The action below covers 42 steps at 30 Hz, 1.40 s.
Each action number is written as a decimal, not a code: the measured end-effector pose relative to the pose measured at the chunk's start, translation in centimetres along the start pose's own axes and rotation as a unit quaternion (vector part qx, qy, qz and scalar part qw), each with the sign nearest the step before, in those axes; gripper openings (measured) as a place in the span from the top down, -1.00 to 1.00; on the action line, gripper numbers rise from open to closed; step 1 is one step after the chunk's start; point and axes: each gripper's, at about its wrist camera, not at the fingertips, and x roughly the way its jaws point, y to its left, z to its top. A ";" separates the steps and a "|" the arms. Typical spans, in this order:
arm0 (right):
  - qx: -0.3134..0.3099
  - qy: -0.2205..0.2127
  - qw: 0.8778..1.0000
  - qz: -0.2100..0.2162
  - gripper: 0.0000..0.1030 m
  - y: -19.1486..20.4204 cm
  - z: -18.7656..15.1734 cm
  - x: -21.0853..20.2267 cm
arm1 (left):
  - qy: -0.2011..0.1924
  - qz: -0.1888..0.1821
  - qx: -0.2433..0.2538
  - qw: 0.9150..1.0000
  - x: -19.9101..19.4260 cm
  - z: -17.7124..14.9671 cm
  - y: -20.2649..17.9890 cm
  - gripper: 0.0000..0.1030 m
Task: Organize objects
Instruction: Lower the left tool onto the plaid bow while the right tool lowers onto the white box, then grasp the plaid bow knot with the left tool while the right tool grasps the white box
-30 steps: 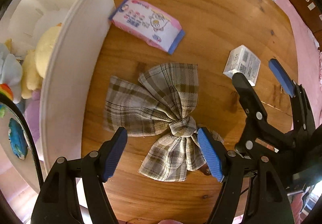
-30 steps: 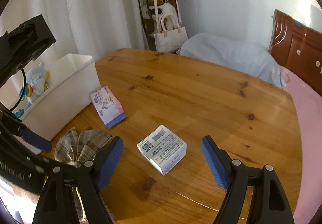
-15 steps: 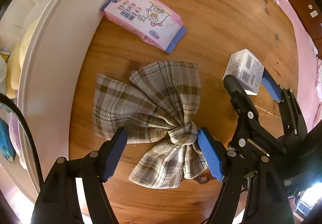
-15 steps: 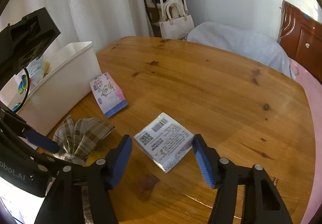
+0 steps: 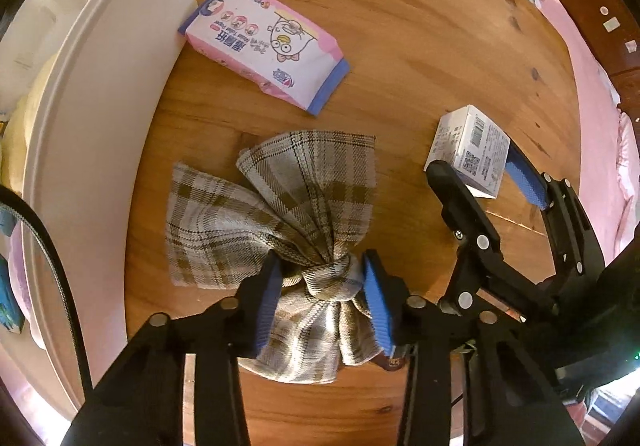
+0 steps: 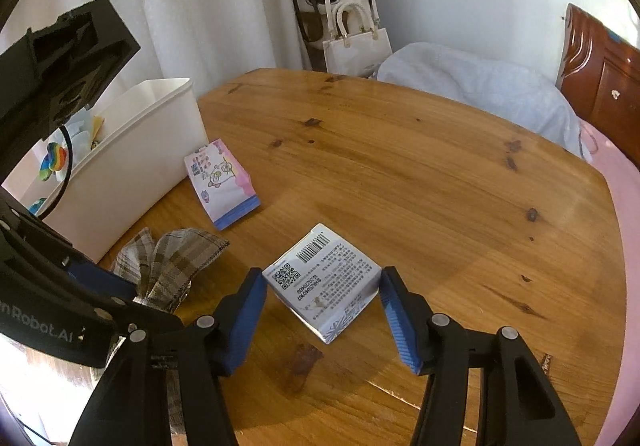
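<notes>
A plaid cloth bow (image 5: 280, 213) lies on the round wooden table (image 5: 400, 25). My left gripper (image 5: 320, 278) is shut on the bow's knot, blue pads pressing both sides. The bow also shows in the right wrist view (image 6: 176, 266). A white box with barcodes (image 6: 324, 282) sits between my right gripper's pads (image 6: 320, 310), which touch its two sides. The box also shows in the left wrist view (image 5: 472, 149). A pink wet-wipes pack (image 5: 264, 45) lies beyond the bow, next to a white bin (image 5: 80, 125).
The white bin (image 6: 132, 161) at the left holds plush toys. Beyond the table are a bed with a pink sheet (image 6: 624, 213), a grey cushion (image 6: 480, 85) and hanging bags (image 6: 352, 41) by the curtain.
My left gripper has closed from wide open onto the bow's knot. My right gripper has moved forward and closed in on the white box.
</notes>
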 end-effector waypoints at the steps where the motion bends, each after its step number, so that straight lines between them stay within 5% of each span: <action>1: 0.000 0.000 1.000 -0.001 -0.15 -0.1 0.0 -0.1 | 0.000 -0.001 0.001 1.000 -0.1 -0.1 0.0 0.24; 16: -0.024 -0.005 0.999 -0.022 -0.15 0.5 0.4 -2.4 | -0.007 0.006 0.033 0.999 -2.3 -2.1 -0.7 0.42; 34: -0.061 -0.037 0.997 -0.039 -0.15 4.3 2.3 -8.1 | -0.081 0.009 0.113 0.990 -10.0 -5.0 0.6 0.42; 42: -0.065 -0.046 0.996 -0.042 -0.15 7.0 2.8 -10.1 | -0.115 0.017 0.117 0.986 -13.0 -4.0 0.4 0.42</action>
